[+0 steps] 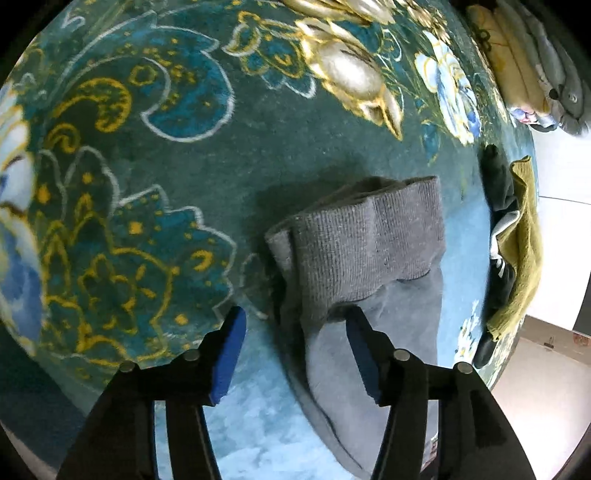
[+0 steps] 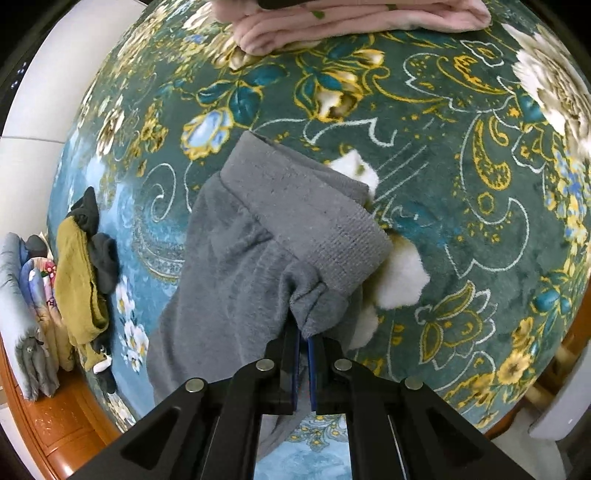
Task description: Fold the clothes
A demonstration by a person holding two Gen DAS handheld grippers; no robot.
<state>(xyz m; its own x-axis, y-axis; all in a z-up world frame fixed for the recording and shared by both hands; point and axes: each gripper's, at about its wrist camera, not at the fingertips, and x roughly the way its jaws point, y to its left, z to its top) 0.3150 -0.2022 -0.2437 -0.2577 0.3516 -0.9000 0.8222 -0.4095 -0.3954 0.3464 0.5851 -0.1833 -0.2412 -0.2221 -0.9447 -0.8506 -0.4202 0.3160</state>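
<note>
A grey knit garment (image 1: 362,251) with a ribbed cuff lies on the green floral cloth (image 1: 147,147). My left gripper (image 1: 295,325) is open with blue pads, and the garment's edge passes between its fingers without being pinched. In the right wrist view the same grey garment (image 2: 251,243) is folded over, with white fleece lining (image 2: 402,273) showing at its right. My right gripper (image 2: 303,338) is shut on a bunched fold of the grey garment, lifting it slightly.
An olive and dark pile of clothes (image 1: 517,243) lies at the cloth's edge, also in the right wrist view (image 2: 85,266). Folded clothes (image 1: 524,62) are stacked beyond. A folded pink garment (image 2: 351,22) lies at the far side. A wooden edge (image 2: 55,413) borders the cloth.
</note>
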